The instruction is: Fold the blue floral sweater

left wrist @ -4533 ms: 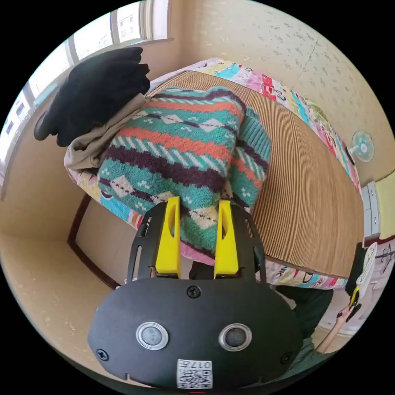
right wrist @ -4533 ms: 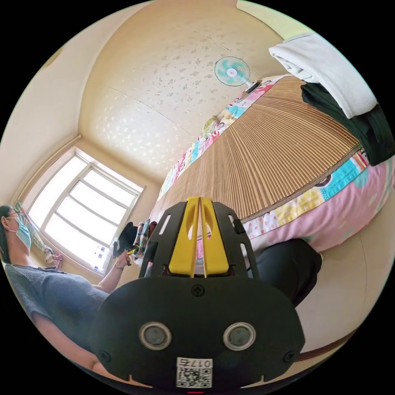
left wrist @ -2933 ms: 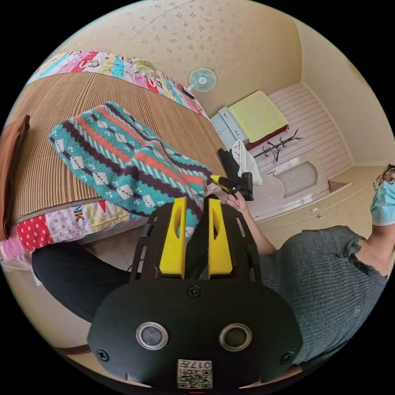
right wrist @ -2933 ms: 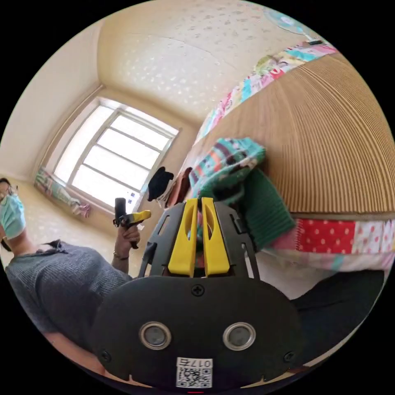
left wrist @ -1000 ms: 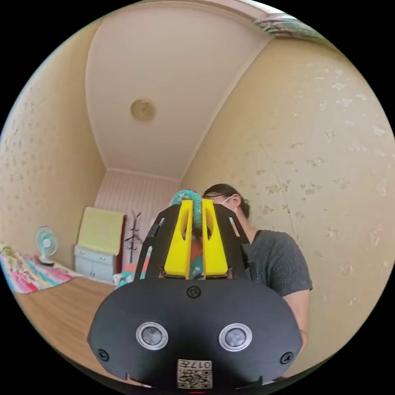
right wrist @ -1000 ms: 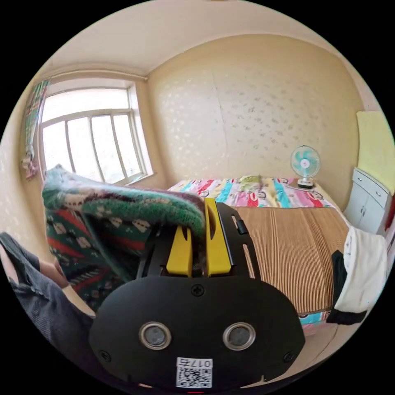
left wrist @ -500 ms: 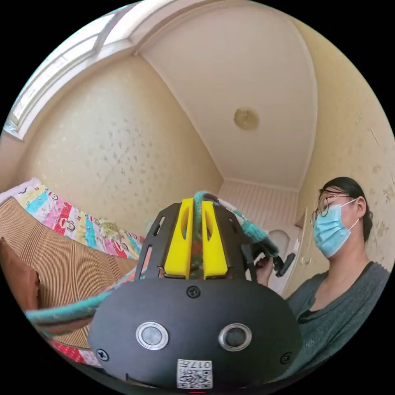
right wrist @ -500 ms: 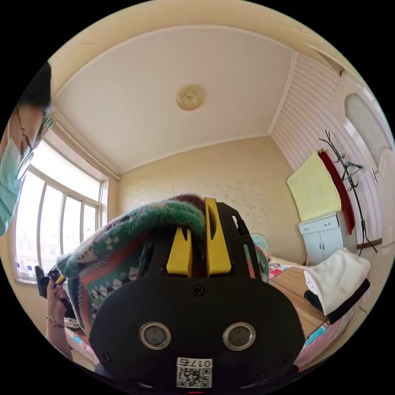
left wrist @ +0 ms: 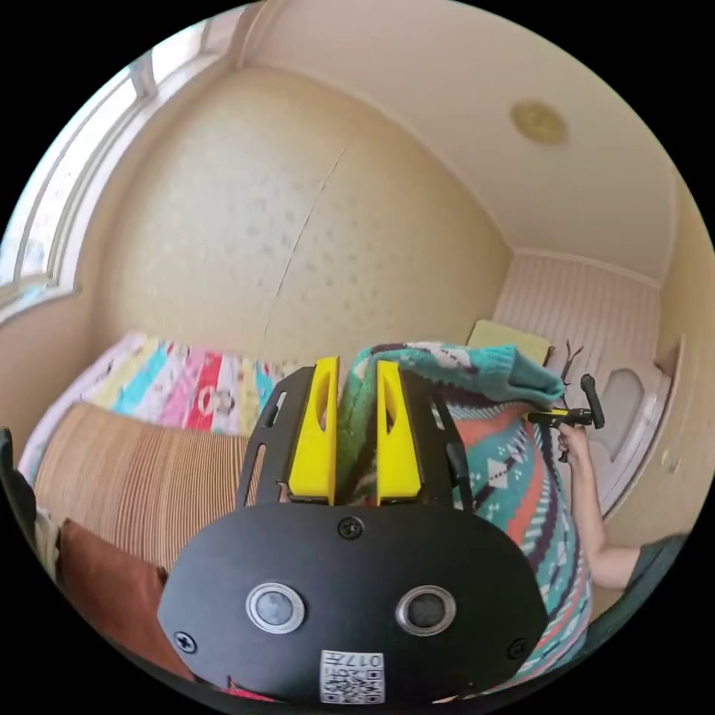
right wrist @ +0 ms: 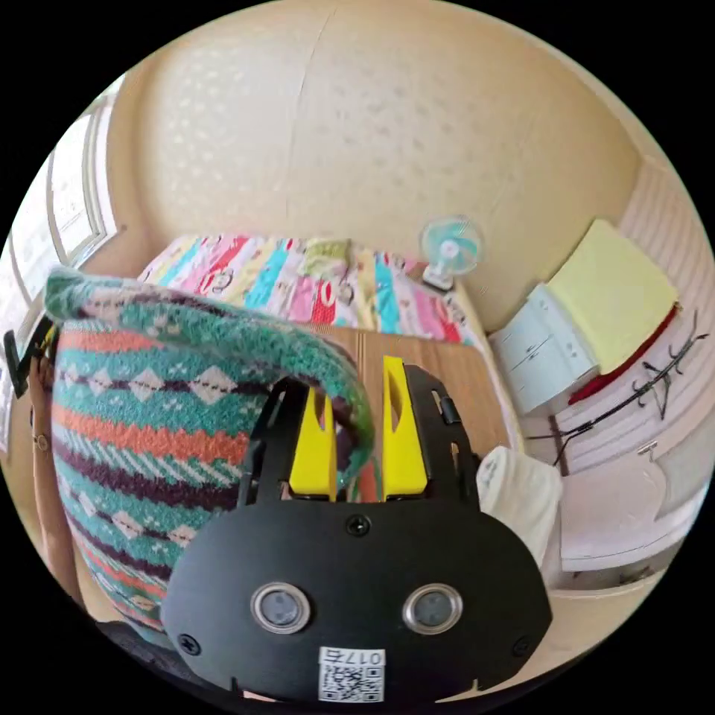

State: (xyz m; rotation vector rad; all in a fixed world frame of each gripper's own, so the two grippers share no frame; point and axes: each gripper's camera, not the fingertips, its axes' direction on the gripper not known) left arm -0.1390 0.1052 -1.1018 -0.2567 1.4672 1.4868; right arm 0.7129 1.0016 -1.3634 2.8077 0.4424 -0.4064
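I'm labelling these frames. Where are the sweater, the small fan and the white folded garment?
sweater (right wrist: pixel 149 417): right gripper view, on its striped knit front.
small fan (right wrist: pixel 450 243): right gripper view, on its round head.
white folded garment (right wrist: pixel 521 497): right gripper view, on its top fold.

A home bedroom, bed (right wrist: pixel 417 357) under a patchwork quilt (right wrist: pixel 298 279), small fan (right wrist: pixel 449 246), pale cabinet (right wrist: pixel 540 357), wallpapered walls (right wrist: pixel 387 126), window (left wrist: pixel 59 201).

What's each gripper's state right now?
Left gripper: shut on the patterned sweater, knit pinched between both jaws.
Right gripper: shut on the sweater's edge, which hangs in the air between them.
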